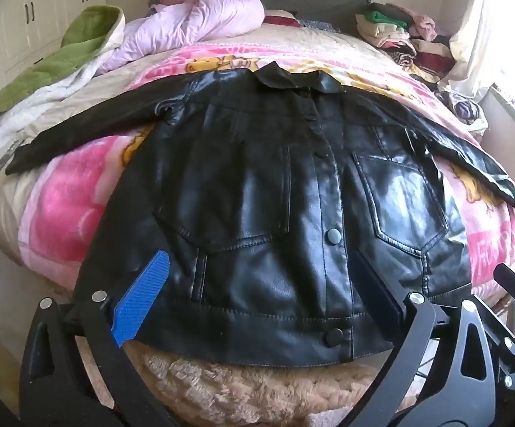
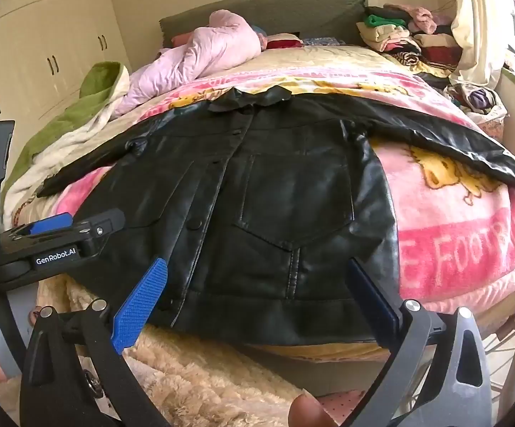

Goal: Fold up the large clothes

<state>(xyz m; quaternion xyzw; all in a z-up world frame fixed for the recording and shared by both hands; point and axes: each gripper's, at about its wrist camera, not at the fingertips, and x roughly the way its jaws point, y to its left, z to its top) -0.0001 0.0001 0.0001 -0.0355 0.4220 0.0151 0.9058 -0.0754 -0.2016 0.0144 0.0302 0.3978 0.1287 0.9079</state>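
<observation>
black jacket (image 1: 257, 185) flat on my bed (image 1: 61, 213), left gripper (image 1: 257, 291) and right gripper (image 2: 253, 291) both wide, empty, hovering over its hem

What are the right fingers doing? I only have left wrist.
Observer: The right gripper is open with nothing gripped, and it is aimed at the black jacket's hem, below the pocket.
Operator: Where's the left one relative to it?
Observer: The left gripper shows side-on at the picture's left edge, by the jacket's near left corner.
</observation>
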